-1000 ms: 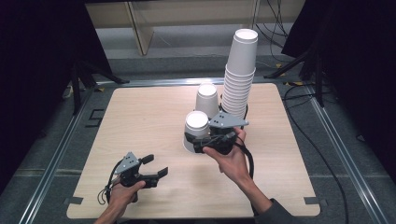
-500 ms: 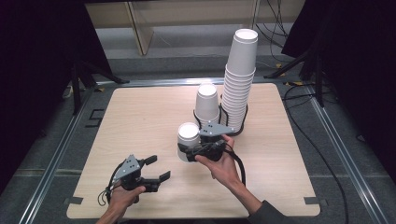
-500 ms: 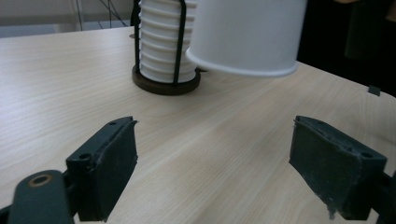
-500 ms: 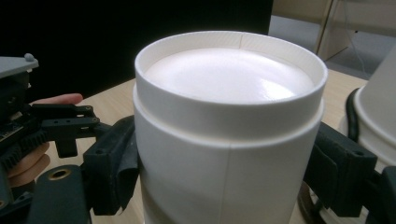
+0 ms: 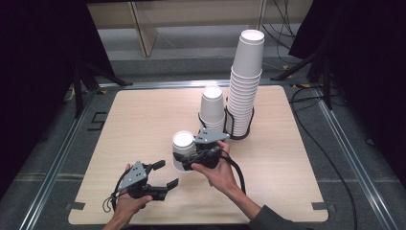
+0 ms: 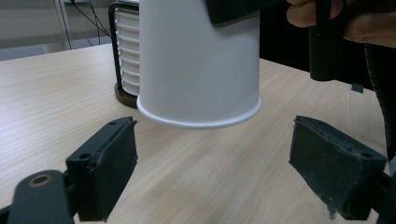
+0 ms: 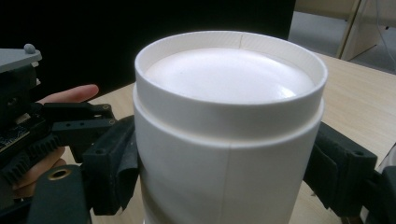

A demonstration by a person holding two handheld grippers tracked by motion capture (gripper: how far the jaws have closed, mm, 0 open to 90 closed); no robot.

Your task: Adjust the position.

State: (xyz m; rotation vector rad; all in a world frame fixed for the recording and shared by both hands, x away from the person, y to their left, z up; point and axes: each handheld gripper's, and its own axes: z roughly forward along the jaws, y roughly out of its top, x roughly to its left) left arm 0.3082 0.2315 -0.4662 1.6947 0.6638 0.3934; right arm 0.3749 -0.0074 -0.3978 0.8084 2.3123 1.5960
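Right gripper view has the right gripper (image 7: 224,172) clamped on an upside-down white paper cup (image 7: 229,140), plain, with a recessed base on top. It hangs just above the wooden table (image 5: 143,120), while the left gripper (image 5: 163,173) sits wide apart nearby, holding nothing.

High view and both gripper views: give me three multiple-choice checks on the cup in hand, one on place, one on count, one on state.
1. Where is the held cup?
A. in front of the rack, toward the person
B. behind the rack
C. off the table

2. How many stacks stand at the rack?
A. one
B. two
C. four

3. The left gripper is:
A. shut on a cup
B. open, holding nothing
C. shut on the rack

A: the high view shows it nearer the person.
B: a tall stack and a short stack.
B: its jaws stand apart; the right gripper holds the cup.
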